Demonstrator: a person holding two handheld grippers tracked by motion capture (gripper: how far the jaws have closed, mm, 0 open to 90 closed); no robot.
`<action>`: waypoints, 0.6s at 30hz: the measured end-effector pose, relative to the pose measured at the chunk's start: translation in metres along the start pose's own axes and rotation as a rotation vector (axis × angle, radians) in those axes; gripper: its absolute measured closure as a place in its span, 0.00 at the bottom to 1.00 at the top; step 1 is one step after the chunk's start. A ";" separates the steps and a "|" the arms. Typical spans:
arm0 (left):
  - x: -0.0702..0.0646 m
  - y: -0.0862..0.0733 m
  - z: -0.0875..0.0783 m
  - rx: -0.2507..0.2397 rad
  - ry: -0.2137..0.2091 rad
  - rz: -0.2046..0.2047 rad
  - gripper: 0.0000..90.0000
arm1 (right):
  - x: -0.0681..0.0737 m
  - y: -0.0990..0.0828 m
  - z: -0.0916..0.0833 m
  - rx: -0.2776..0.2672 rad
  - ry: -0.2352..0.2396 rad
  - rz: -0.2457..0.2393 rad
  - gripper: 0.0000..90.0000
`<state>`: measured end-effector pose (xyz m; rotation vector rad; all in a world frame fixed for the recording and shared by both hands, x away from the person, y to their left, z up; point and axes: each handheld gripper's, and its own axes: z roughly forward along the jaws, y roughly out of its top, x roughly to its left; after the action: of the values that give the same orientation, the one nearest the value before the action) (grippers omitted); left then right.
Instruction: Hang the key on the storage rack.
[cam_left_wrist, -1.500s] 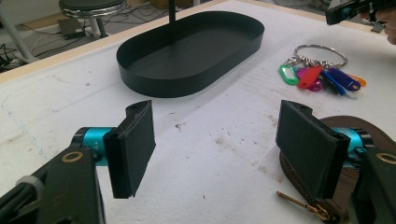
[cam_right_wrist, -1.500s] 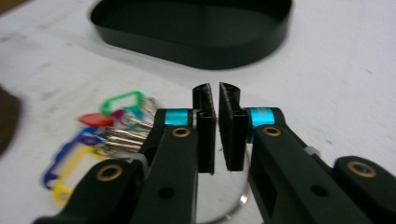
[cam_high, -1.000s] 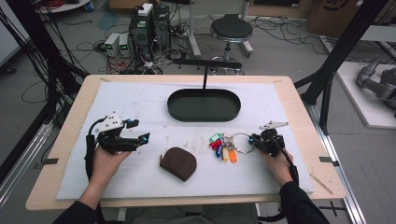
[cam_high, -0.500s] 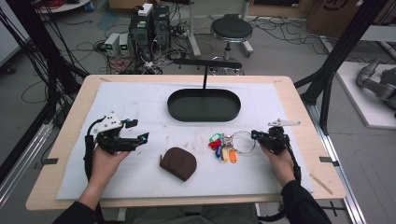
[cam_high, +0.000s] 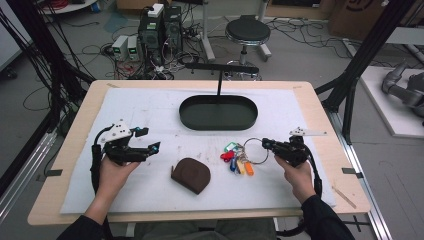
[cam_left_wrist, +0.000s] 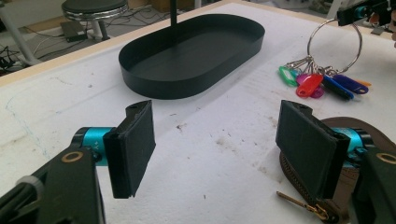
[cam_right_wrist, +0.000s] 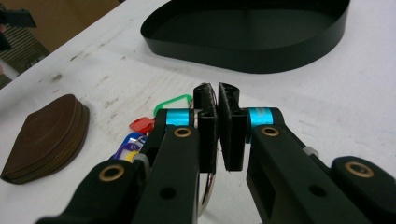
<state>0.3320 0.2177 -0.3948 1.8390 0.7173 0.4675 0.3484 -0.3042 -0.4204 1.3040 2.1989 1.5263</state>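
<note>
Right gripper (cam_high: 265, 145): right of centre in the high view, jaws pointing left; they have just been closing and now pinch the key ring (cam_high: 253, 151) at its right edge. In the right gripper view the pads (cam_right_wrist: 208, 122) stand nearly together with the wire ring passing between them at the bottom.
Key ring: a large wire loop in the middle right of the high view; in the left gripper view it tilts up off the mat at the upper right of the frame.
Key tags (cam_high: 237, 159): a coloured bunch of green, red, blue and orange, lying on the mat just left of the ring and hanging from it.
Left gripper (cam_high: 147, 140): left of centre in the high view, jaws spread wide with nothing between them; the left gripper view shows bare mat between the two pads (cam_left_wrist: 135, 142).
Brown pouch (cam_high: 191, 174): zipped, lower centre, between the two hands.
Black tray (cam_high: 218, 112): oval, upper centre, with an upright post behind it.
White mat (cam_high: 150, 107): covers the tabletop.
</note>
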 end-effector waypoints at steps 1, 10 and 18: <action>0.000 0.000 0.000 -0.001 0.000 0.000 0.31 | 0.000 0.000 0.000 0.000 0.000 0.000 0.97; 0.001 -0.001 -0.001 -0.001 -0.004 -0.001 0.31 | -0.001 0.000 0.002 0.060 0.004 0.013 0.96; 0.000 -0.001 -0.005 -0.022 -0.001 -0.013 0.31 | 0.010 0.004 0.000 0.067 -0.001 -0.055 0.98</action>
<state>0.3284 0.2217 -0.3936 1.8130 0.7197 0.4641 0.3445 -0.2965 -0.4135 1.2517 2.2837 1.4437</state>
